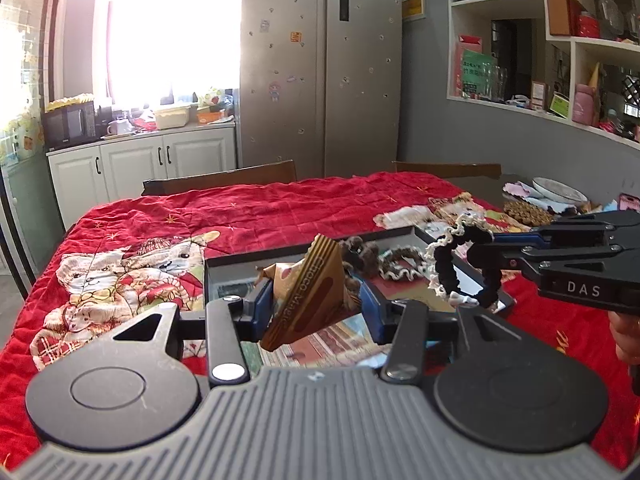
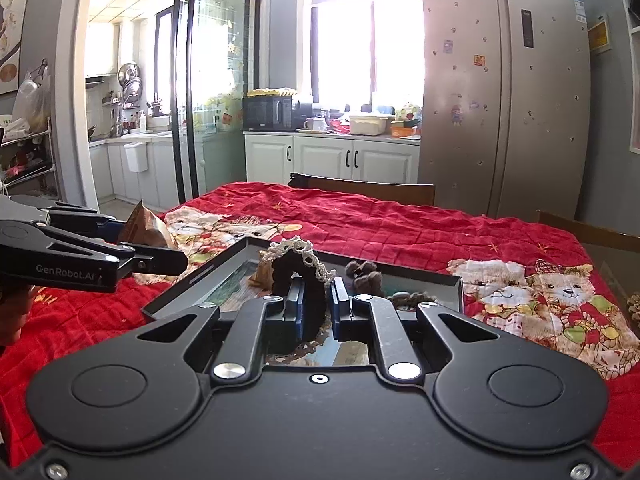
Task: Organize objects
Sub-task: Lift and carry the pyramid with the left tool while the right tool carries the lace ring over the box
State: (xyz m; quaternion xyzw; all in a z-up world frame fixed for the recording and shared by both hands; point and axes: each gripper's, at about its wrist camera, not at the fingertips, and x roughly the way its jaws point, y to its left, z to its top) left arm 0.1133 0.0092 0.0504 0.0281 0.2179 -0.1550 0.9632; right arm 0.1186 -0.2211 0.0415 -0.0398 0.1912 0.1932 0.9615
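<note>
Fingers of left gripper (image 1: 308,308) clamp snack packet (image 1: 310,292), right gripper (image 2: 316,300) clamps scrunchie (image 2: 296,264); recommend lowering each into tray (image 2: 224,264) at 12 o'clock before release.

Red-cloth surface (image 1: 248,216) open left and far of the tray (image 1: 212,276); tray floor part-filled by brown scrunchie (image 1: 362,254) and lace-trimmed one (image 1: 402,266); plate (image 1: 556,192) and clutter crowd right edge; chair backs (image 1: 224,178) line far side

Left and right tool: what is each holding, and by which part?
Left tool pinches the Choco wrapper across its lower middle. Right tool grips the black lace-edged scrunchie by its lower band.
</note>
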